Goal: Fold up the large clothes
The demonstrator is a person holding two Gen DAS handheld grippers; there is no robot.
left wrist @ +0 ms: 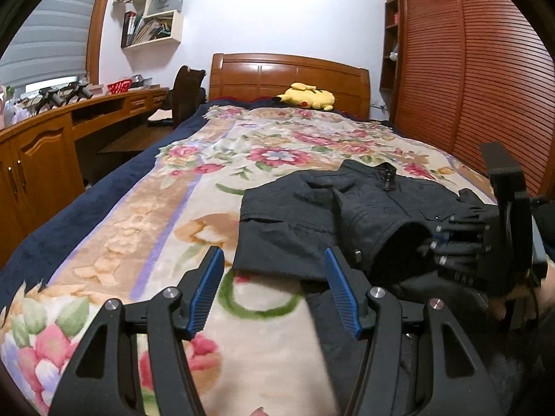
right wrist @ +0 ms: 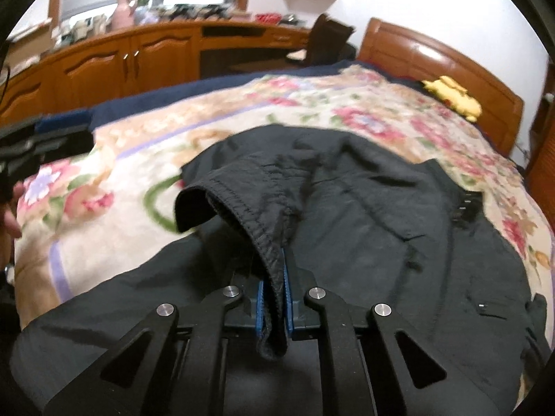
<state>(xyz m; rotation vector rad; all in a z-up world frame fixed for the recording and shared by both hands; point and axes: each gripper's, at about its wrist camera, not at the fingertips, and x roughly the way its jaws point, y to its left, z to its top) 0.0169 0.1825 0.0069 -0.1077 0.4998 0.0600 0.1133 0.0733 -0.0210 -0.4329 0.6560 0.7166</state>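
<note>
Folding the dark jacket [right wrist: 399, 228] is what you are doing on the bed [left wrist: 145, 215], and the garment is lying ahead of both tongs, its body spread flat. Your right tongs [right wrist: 274, 277] are pinching the sleeve cuff [right wrist: 242, 204] between narrow pads and are carrying it over the chest. Keep that grip firm, and be laying the sleeve straight across so no crease is bunching beneath it. Your left tongs [left wrist: 274, 287] are hanging wide and empty just short of the hem [left wrist: 274, 270]; be readying them to pin that edge down.
</note>
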